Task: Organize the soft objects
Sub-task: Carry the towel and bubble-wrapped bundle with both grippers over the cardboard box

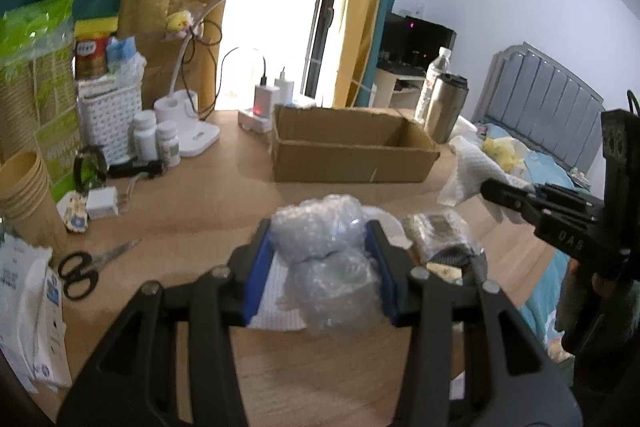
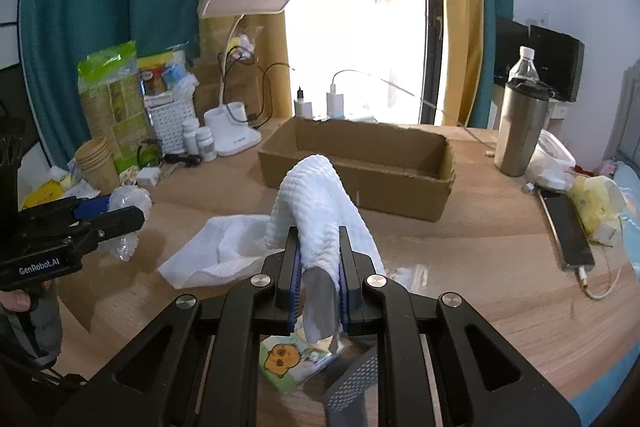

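My left gripper (image 1: 320, 239) is shut on a crumpled wad of clear bubble wrap (image 1: 324, 247), held a little above the wooden table; it also shows at the left of the right wrist view (image 2: 120, 217). My right gripper (image 2: 318, 247) is shut on a white textured cloth (image 2: 316, 211), lifted in front of the open cardboard box (image 2: 360, 163). In the left wrist view the right gripper (image 1: 496, 189) holds the cloth (image 1: 472, 171) right of the box (image 1: 352, 151). A second white cloth (image 2: 216, 255) lies flat on the table.
Steel tumbler (image 2: 520, 131) and water bottle (image 2: 524, 63) stand right of the box. A desk lamp (image 2: 236, 131), pill bottles (image 2: 200, 143), paper cups (image 2: 98, 163) and scissors (image 1: 84, 267) crowd the left. A phone (image 2: 568, 231) lies at right. A small packet (image 1: 436, 235) lies beside the left gripper.
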The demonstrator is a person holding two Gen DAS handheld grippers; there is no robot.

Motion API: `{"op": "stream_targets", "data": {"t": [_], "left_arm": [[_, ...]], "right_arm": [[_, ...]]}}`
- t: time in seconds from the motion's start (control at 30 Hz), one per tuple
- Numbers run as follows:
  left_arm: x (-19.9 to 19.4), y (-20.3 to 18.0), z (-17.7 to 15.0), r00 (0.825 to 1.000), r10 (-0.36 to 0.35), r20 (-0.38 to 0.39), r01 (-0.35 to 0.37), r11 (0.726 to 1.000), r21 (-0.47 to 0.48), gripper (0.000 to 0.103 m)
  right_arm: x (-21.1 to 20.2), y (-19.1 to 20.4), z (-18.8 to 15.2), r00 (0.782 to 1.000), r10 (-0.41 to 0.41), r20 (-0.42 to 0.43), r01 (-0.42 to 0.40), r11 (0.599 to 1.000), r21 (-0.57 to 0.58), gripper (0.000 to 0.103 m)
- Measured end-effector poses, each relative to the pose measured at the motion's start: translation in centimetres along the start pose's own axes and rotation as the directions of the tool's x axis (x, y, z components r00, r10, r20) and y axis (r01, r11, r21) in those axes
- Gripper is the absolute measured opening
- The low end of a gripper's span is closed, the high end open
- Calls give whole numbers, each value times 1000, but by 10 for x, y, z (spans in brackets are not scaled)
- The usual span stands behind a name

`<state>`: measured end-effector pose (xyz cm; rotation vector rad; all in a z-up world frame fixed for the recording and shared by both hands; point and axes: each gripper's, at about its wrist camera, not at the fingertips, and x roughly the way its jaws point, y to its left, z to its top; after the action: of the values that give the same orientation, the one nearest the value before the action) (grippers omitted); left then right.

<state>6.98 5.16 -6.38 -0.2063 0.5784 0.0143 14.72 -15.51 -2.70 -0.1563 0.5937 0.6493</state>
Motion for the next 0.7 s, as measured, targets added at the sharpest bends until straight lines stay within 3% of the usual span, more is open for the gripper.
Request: {"op": "stream_targets", "data": {"t": [0.7], "left_arm": [[49, -24, 62, 998, -37, 41, 33, 993, 113, 47]], "right_arm": [[24, -48, 39, 999, -19, 47, 18, 1000, 17, 16]]}}
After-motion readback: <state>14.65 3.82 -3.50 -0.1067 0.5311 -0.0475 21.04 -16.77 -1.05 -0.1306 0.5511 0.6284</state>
